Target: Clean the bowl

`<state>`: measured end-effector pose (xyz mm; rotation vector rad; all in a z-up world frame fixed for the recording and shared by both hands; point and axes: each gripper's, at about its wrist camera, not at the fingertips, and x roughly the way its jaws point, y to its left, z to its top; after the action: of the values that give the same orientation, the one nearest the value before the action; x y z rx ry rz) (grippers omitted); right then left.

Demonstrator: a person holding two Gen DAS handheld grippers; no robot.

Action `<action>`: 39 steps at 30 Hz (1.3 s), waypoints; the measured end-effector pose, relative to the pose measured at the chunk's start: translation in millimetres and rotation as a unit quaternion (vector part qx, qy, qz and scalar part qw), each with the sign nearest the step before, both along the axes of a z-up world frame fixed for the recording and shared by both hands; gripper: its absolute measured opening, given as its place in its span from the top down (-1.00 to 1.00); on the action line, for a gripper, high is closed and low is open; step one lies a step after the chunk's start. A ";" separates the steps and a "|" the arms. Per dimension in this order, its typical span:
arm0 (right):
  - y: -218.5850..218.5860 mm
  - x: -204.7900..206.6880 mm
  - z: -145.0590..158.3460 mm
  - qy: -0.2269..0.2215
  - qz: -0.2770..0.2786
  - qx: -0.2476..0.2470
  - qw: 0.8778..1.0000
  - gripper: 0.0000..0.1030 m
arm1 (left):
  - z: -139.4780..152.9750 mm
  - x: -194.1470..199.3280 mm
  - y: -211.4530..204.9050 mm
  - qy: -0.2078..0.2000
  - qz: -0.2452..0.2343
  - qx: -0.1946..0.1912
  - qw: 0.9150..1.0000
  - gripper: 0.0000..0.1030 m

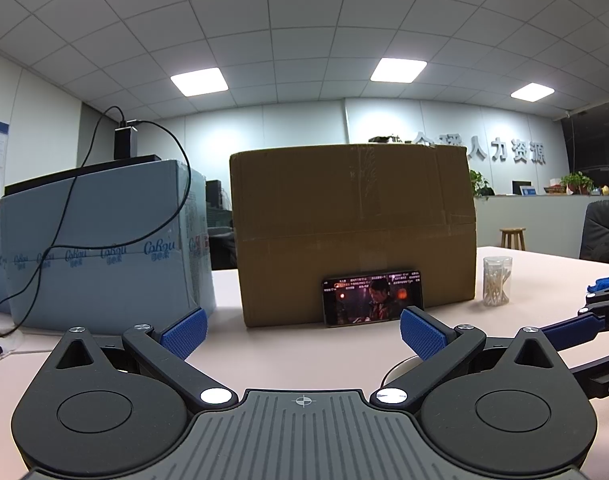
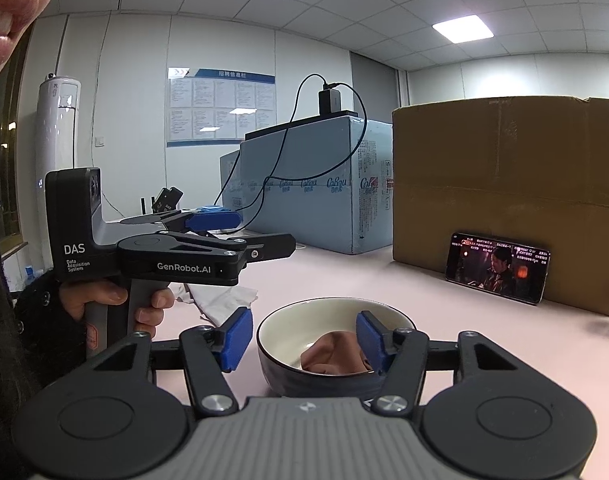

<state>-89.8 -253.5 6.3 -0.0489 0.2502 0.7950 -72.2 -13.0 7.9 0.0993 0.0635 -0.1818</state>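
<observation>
- Low in the centre of the right wrist view, one dark-sided bowl (image 2: 336,344) with a cream inside stands on the pink table (image 2: 344,276), a pinkish cloth (image 2: 330,356) bunched inside it.
- Right gripper (image 2: 300,340) is spread wide and grasps nothing; its right blue pad sits over the bowl's mouth just beside the cloth, its left pad outside the rim.
- Left gripper (image 1: 302,334) is likewise released and empty, held level above the table; in the right wrist view it shows at mid left, gripped by a hand (image 2: 116,300).
- My read: wiping seems barely begun or paused. The cloth is in place but unheld, so grasping it and rubbing the inside remain; whether the bowl is clean I cannot tell.
- Count: one bowl, one cloth, two grippers, one phone (image 1: 372,298) playing a video, one brown cardboard box (image 1: 352,228), one blue carton (image 1: 100,240), one jar of cotton swabs (image 1: 496,280), one white rag (image 2: 220,300).
</observation>
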 end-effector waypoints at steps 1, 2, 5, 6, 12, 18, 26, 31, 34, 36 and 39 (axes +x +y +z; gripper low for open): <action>-0.3 0.1 0.1 0.001 0.001 0.001 1.000 -0.10 | 0.0 0.0 0.1 0.000 0.000 0.000 1.000 -1.00; -0.7 0.7 0.1 0.002 0.001 0.003 1.000 -0.07 | 0.1 0.2 0.3 0.001 0.000 -0.001 1.000 -1.00; -2.7 2.7 0.5 0.011 0.002 0.008 1.000 0.04 | 0.4 1.4 1.1 0.005 0.001 -0.003 1.000 -1.00; -3.3 3.8 0.6 0.014 0.001 0.010 1.000 0.09 | 0.4 2.1 1.4 0.006 0.001 -0.003 1.000 -1.00; -3.2 3.7 2.4 0.017 -0.010 0.004 1.000 0.13 | 0.3 8.5 2.1 0.026 -0.003 -0.005 1.000 -1.00; 0.1 -1.2 9.6 0.000 -0.027 -0.033 0.999 0.12 | 1.5 14.2 4.7 0.047 -0.035 -0.009 0.998 -1.00; 12.9 -3.9 33.1 -0.068 0.018 -0.160 0.985 0.13 | 10.7 37.9 19.8 0.104 -0.109 -0.038 0.988 -0.50; 33.1 3.2 46.5 -0.088 0.025 -0.244 0.965 0.14 | 3.5 63.0 26.0 0.168 -0.158 -0.102 0.968 0.21; 51.1 7.9 51.8 -0.082 0.048 -0.307 0.947 0.21 | -10.5 68.5 33.1 0.193 -0.173 -0.127 0.958 0.34; 62.4 12.5 54.5 -0.072 0.061 -0.345 0.934 0.26 | -18.6 71.6 38.5 0.205 -0.195 -0.150 0.947 0.34; 80.8 25.9 60.1 -0.042 0.087 -0.392 0.915 0.40 | -22.9 73.9 42.8 0.219 -0.215 -0.172 0.936 0.34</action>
<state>-63.9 -172.7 66.4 -0.8739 0.4775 0.8241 1.7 29.7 -15.0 -0.2829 0.4548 -0.6493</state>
